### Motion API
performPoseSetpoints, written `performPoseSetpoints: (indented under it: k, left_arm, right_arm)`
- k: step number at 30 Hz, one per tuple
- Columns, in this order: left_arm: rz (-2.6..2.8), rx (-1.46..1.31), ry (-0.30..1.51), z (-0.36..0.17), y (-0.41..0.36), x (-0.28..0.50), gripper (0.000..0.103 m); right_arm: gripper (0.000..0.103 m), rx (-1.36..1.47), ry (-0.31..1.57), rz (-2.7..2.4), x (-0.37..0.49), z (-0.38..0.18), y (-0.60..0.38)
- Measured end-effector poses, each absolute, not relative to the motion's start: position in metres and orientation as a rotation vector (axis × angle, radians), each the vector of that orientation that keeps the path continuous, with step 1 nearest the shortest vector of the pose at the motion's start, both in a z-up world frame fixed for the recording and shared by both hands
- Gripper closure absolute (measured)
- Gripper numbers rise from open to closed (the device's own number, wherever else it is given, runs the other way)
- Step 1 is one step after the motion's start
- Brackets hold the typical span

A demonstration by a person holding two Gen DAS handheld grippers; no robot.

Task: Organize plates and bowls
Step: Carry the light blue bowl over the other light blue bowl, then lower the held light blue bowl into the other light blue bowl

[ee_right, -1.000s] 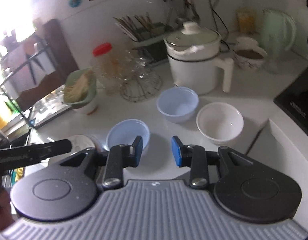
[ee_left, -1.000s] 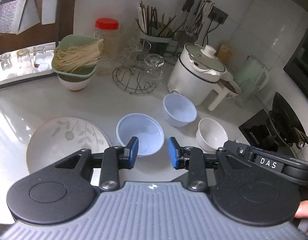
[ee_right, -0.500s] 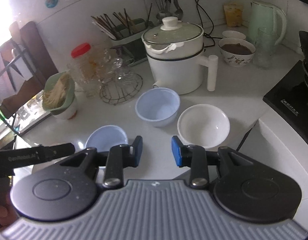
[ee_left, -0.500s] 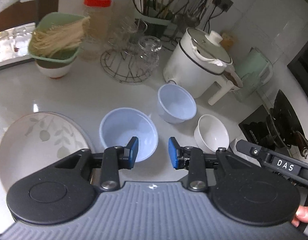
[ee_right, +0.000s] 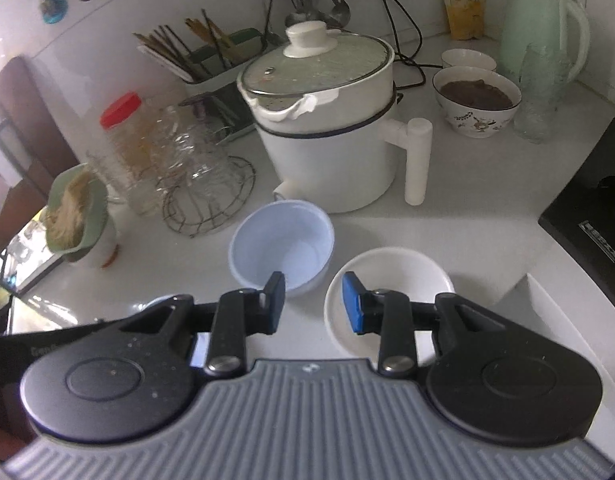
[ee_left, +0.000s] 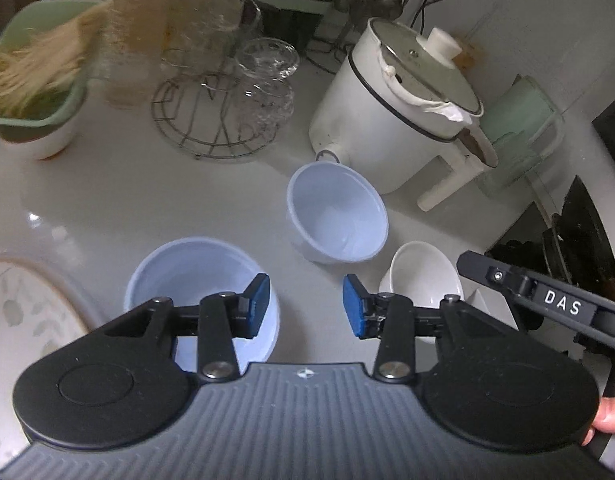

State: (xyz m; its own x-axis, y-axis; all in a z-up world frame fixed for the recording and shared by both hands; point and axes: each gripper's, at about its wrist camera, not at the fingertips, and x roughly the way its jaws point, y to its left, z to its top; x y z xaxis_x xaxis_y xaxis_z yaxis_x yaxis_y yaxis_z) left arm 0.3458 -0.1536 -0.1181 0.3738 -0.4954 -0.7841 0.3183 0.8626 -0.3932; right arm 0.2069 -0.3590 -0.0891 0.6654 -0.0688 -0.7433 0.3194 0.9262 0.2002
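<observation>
A wide pale blue bowl (ee_left: 195, 268) sits on the white counter under my left gripper (ee_left: 305, 306), which is open and empty, its left finger over the bowl's right rim. A deeper pale blue bowl (ee_left: 339, 216) stands beyond, and a white bowl (ee_left: 421, 276) lies to the right. A leaf-patterned plate (ee_left: 23, 312) lies at far left. In the right wrist view my right gripper (ee_right: 313, 302) is open and empty above the counter, between the deep blue bowl (ee_right: 281, 242) and the white bowl (ee_right: 391, 276).
A white electric pot (ee_right: 327, 132) stands behind the bowls. A wire rack with glasses (ee_left: 227, 112), a red-lidded jar (ee_right: 123, 140) and a green basket of noodles (ee_left: 35, 76) stand at the back left. A black stove (ee_right: 591, 216) is at right, with a filled bowl (ee_right: 475, 100) and a green kettle (ee_right: 543, 20).
Both grippers have moved forward and lower toward the bowls. The left gripper now hangs over the wide blue bowl's rim; the right one has come close over the deep blue and white bowls.
</observation>
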Motion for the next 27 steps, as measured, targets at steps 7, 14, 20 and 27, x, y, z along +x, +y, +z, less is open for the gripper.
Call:
performPoseSetpoints:
  k: [7, 14, 20, 27]
  left_arm:
    - [-0.518, -0.176, 1.083, -0.134, -0.188, 0.383, 0.057]
    - [-0.475, -0.164, 1.115, -0.157, -0.210, 0.421, 0.057]
    - [-0.461, -0.170, 1.154, -0.172, -0.219, 0.444, 0.057]
    - [-0.462, -0.183, 1.174, -0.185, -0.220, 0.449, 0.059]
  right_arm:
    - [0.068, 0.337, 0.867, -0.190, 0.253, -0.111, -0.388]
    - [0.068, 0.339, 0.917, -0.130, 0.291, -0.134, -0.405]
    - [0.068, 0.340, 0.953, -0.093, 0.319, -0.153, -0.415]
    - [0.068, 0.379, 1.016, -0.083, 0.338, -0.173, -0.411]
